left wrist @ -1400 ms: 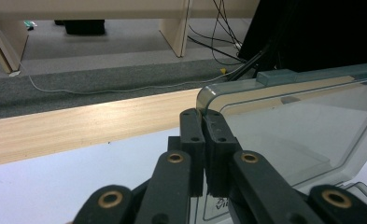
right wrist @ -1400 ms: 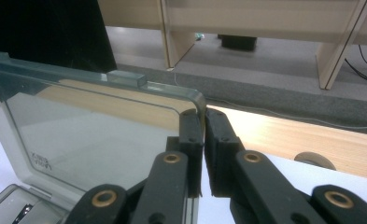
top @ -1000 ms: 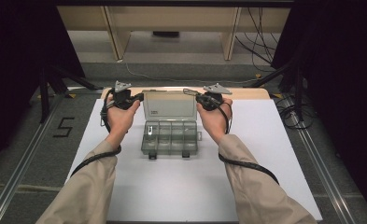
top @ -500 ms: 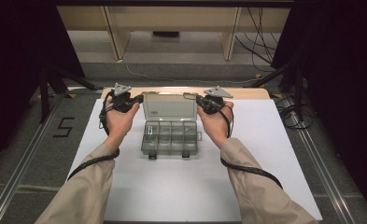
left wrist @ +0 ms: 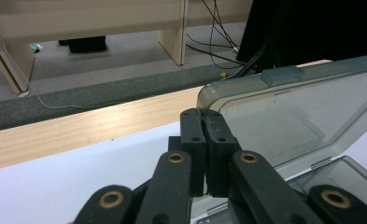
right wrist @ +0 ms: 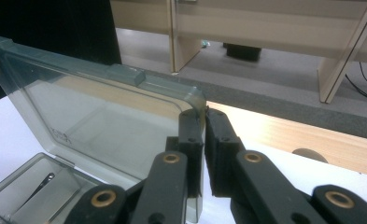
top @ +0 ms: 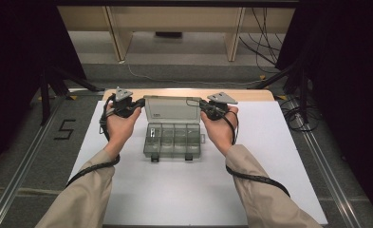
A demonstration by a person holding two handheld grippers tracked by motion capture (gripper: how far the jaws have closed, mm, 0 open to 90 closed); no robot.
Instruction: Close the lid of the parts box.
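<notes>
A clear plastic compartment box (top: 172, 141) stands open at the middle of the white table, its lid (top: 171, 110) raised upright at the back. My left gripper (top: 143, 101) is shut on the lid's upper left corner. My right gripper (top: 201, 103) is shut on the upper right corner. In the left gripper view the gripper (left wrist: 204, 114) pinches the rounded corner of the lid (left wrist: 302, 112). In the right gripper view the lid (right wrist: 102, 112) has its edge running between the jaws of the gripper (right wrist: 203, 114). A small metal part (right wrist: 43, 181) lies in one compartment.
The white table top (top: 269, 156) ends in a wooden strip (top: 250, 94) at the far side. Beyond it are grey floor, cables (top: 257, 28) and pale wooden furniture legs (top: 115, 33). A "5" mark (top: 64, 129) is on the floor at the left.
</notes>
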